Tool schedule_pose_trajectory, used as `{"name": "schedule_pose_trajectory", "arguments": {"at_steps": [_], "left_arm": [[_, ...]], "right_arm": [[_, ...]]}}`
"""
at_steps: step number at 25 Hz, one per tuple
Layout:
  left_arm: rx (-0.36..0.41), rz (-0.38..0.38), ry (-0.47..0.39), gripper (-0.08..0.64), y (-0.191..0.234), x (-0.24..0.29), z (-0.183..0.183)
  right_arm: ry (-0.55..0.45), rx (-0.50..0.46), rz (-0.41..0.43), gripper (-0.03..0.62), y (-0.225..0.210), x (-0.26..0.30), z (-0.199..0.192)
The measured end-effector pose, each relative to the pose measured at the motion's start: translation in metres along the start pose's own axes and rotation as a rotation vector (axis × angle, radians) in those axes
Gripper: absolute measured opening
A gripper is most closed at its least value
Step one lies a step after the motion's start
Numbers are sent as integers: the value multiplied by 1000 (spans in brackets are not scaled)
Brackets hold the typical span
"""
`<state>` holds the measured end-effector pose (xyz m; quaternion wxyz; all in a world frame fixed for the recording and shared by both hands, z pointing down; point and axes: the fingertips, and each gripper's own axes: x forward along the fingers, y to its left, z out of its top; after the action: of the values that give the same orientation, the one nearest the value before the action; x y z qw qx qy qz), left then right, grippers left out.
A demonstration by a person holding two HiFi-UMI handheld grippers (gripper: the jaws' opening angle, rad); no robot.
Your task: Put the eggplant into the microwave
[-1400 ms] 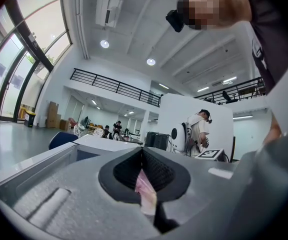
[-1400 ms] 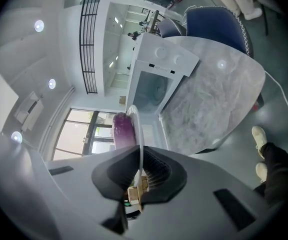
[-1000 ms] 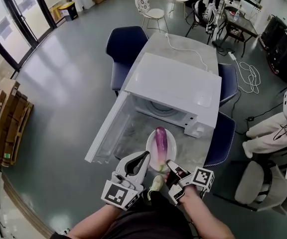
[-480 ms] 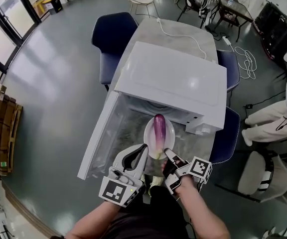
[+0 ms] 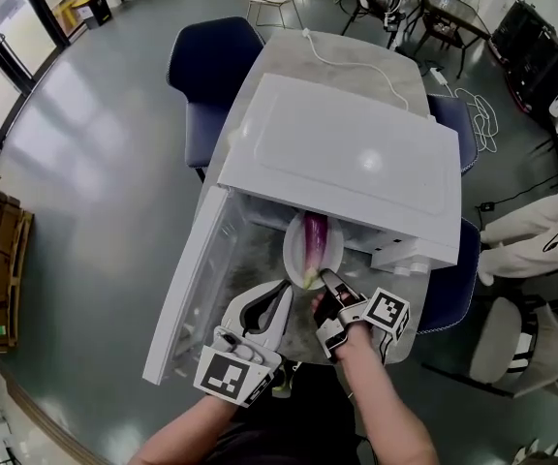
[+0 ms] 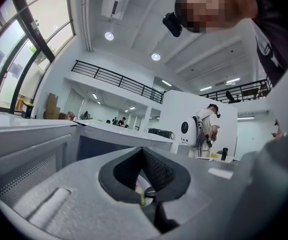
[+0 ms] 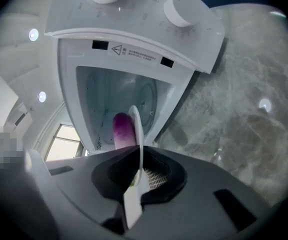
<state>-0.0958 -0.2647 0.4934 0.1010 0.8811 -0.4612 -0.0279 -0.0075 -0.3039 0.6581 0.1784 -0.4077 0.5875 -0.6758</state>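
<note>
A purple eggplant (image 5: pixel 315 232) lies on a white plate (image 5: pixel 296 258). The plate is partly inside the open cavity of the white microwave (image 5: pixel 347 163). My right gripper (image 5: pixel 325 281) is shut on the plate's near rim, just in front of the cavity. In the right gripper view the plate (image 7: pixel 137 126) stands edge-on between the jaws of the right gripper (image 7: pixel 136 156), with the eggplant (image 7: pixel 123 129) beside it inside the microwave (image 7: pixel 134 29). My left gripper (image 5: pixel 281 291) hovers shut and empty to the left of the plate, over the door. The left gripper (image 6: pixel 143 151) shows closed jaws in its own view.
The microwave door (image 5: pixel 187 289) hangs open to the left. The microwave stands on a marble table (image 5: pixel 410 303), and a white cable (image 5: pixel 356 61) runs over its far end. Dark blue chairs (image 5: pixel 206 66) flank the table, one at the right (image 5: pixel 449 279). People stand at the far right.
Both grippers have moved forward toward the microwave. The plate with the eggplant has gone from in front of the opening to partly inside the cavity.
</note>
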Motion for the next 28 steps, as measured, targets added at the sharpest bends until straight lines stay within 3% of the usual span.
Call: {"name": "schedule_pose_trajectory", "arguments": {"at_steps": [18, 28], "left_arm": [[3, -18, 24, 8, 23, 37, -37], [9, -11, 39, 8, 34, 45, -46]], "right_arm": [[-75, 5, -29, 20, -28, 45, 30], [-113, -13, 19, 21, -21, 60, 44]]}}
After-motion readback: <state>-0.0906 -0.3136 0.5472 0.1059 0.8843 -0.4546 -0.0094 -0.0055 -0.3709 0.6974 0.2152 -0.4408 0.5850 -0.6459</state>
